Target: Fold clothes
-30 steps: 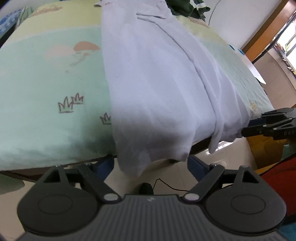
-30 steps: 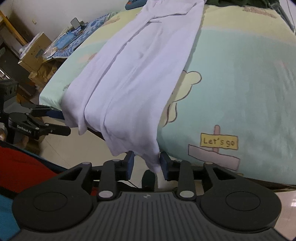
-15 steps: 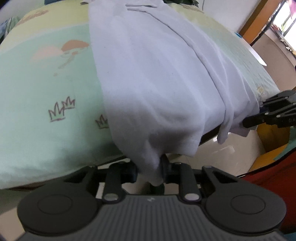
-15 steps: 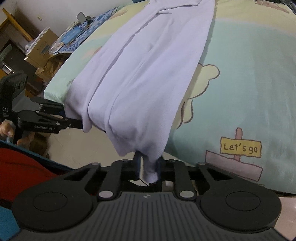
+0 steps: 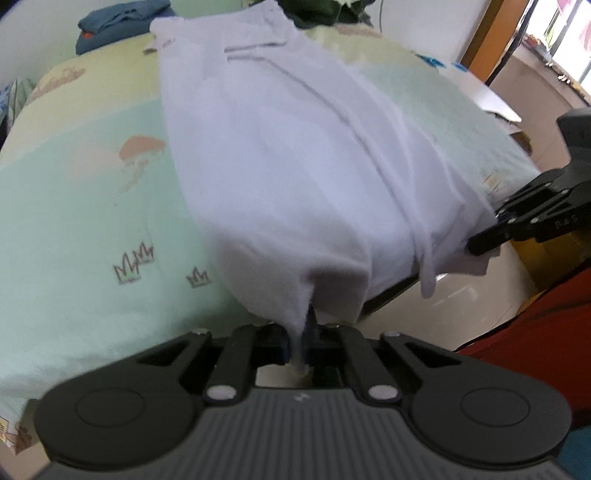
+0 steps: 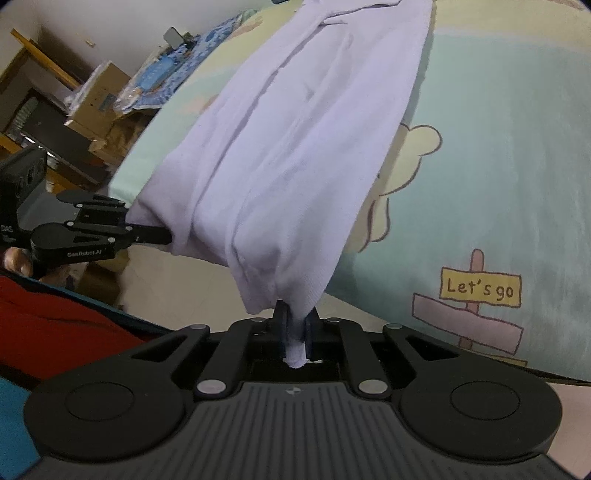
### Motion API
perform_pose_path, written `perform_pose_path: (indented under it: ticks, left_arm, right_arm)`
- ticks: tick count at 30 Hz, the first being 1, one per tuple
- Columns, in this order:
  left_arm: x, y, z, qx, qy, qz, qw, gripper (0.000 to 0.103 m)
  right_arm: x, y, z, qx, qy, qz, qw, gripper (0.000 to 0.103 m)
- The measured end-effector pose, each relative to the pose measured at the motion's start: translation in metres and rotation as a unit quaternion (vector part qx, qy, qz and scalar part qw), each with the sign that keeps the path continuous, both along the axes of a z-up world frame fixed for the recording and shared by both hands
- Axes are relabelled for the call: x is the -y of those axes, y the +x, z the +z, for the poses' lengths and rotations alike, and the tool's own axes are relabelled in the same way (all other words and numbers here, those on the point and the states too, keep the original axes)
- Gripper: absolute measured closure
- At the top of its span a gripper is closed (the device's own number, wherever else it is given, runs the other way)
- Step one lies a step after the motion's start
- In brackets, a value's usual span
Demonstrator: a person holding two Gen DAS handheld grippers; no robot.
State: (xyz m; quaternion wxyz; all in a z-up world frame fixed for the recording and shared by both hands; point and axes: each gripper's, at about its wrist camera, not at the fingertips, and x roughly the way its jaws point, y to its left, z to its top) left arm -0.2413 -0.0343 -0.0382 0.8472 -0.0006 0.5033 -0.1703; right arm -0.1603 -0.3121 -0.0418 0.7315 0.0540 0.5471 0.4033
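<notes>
L fingers [image 5: 297, 338]: pinched shut on white cloth [image 5: 295, 155] corner
R fingers [image 6: 295, 332]: same, other corner
Cloth: lay along bed [image 5: 85, 192]

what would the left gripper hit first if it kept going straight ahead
The left gripper, already shut on the white garment, would likely push into that cloth, then the bed beneath; depth is unclear.

The garment [image 5: 295, 166] lies lengthwise on the bed [image 5: 92, 221], its near end past the bed's edge, between the left gripper [image 5: 299, 332] and right gripper [image 6: 295, 332]; piled clothes [image 5: 122, 22] sit behind it.
</notes>
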Motion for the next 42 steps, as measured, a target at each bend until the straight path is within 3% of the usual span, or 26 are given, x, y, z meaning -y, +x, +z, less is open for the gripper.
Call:
perform_pose_path:
  ticks: [4, 9, 12, 19, 22, 32, 39, 42]
  left_arm:
    - [-0.006, 0.0, 0.016, 0.006, -0.02, 0.007, 0.9997, 0.103]
    - [-0.025, 0.009, 0.039, 0.02, -0.073, 0.028, 0.9967, 0.103]
    - [-0.026, 0.023, 0.051, 0.038, -0.08, 0.036, 0.9955, 0.103]
    - [-0.06, 0.07, 0.063, 0.055, -0.108, 0.07, 0.9901, 0.103]
    - [-0.071, 0.094, 0.058, 0.05, -0.116, 0.075, 0.9891, 0.103]
    - [-0.091, 0.159, 0.041, 0.032, -0.151, 0.062, 0.986, 0.103]
    - [-0.105, 0.187, 0.031, 0.029, -0.171, 0.068, 0.9825, 0.103]
    - [-0.104, 0.201, 0.028, 0.032, -0.152, 0.066, 0.9857, 0.103]
  right_arm:
    - [0.011, 0.011, 0.013, -0.018, 0.051, -0.009, 0.999, 0.094]
    - [0.025, 0.025, 0.029, -0.041, 0.115, -0.021, 0.992, 0.094]
    - [0.033, 0.033, 0.039, -0.054, 0.153, -0.028, 0.986, 0.094]
    - [0.041, 0.068, 0.042, -0.066, 0.232, -0.123, 0.963, 0.094]
    - [0.043, 0.088, 0.039, -0.072, 0.243, -0.162, 0.954, 0.094]
    - [0.032, 0.124, 0.025, -0.069, 0.226, -0.225, 0.945, 0.094]
    - [0.018, 0.147, 0.027, -0.049, 0.208, -0.245, 0.946, 0.094]
    - [0.008, 0.153, 0.031, -0.024, 0.18, -0.252, 0.951, 0.094]
